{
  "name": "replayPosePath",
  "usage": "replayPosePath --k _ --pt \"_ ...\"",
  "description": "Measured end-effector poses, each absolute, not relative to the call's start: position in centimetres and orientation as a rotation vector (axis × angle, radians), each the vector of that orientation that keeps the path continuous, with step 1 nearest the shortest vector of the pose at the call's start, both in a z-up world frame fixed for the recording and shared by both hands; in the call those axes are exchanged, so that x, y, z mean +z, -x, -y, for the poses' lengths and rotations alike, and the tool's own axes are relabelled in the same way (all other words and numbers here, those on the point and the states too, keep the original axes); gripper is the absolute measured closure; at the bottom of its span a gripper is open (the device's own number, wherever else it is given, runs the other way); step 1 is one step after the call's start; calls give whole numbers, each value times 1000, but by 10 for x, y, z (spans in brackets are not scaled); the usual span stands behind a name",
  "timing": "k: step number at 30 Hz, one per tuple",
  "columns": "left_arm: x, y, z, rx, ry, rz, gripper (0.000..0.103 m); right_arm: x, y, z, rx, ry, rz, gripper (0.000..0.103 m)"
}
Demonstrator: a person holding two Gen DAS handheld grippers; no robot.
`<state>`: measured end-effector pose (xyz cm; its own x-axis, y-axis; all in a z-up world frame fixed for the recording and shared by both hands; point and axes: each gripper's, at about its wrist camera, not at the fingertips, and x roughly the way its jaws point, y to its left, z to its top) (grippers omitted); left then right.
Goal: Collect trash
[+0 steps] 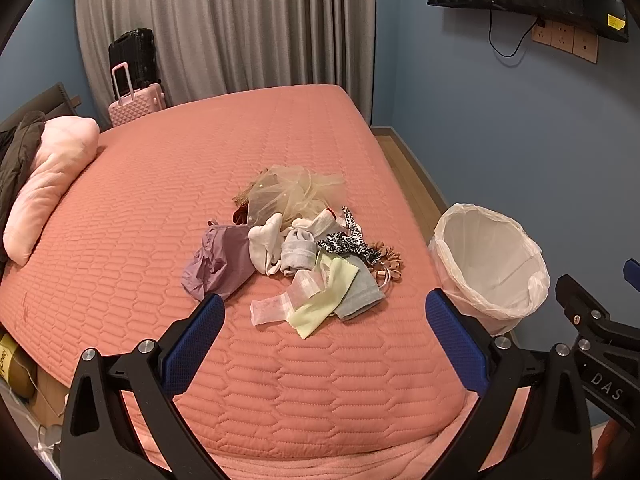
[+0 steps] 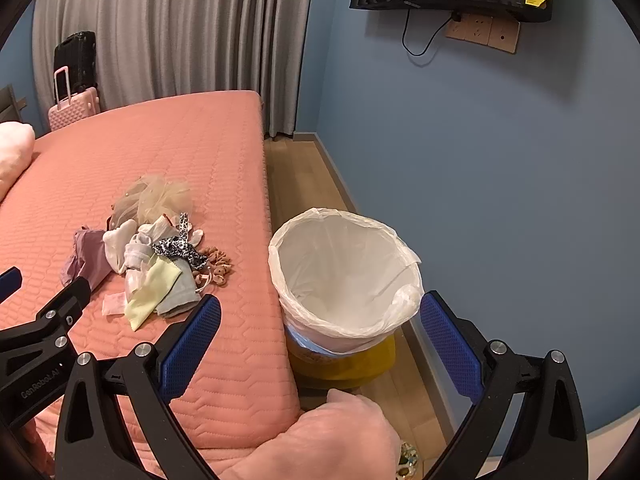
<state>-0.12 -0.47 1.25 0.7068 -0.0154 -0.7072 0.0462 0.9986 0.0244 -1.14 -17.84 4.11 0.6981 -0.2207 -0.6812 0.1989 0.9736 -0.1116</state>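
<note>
A little pile of trash lies in the middle of the pink bed. It has soft rags, small socks, a yellow cloth, a purple bag and a spotted ribbon. These things look very light and floppy. They will bend and hang down when lifted. A good place to pinch is the near edge of the yellow cloth, which lies flat and loose.

The bin stands on the floor just beside the bed. It has a white bag inside and looks empty.

The left gripper hangs over the bed near the pile. Its jaws are wide apart and hold nothing. The right gripper points at the bin. Its jaws are wide apart too, with nothing in them.
</note>
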Motion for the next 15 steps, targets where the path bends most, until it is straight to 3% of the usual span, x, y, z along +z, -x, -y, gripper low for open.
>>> replayPosePath --k 15 --pt "13 1 6 -35 -45 -779 7 42 11 179 -246 31 -760 6"
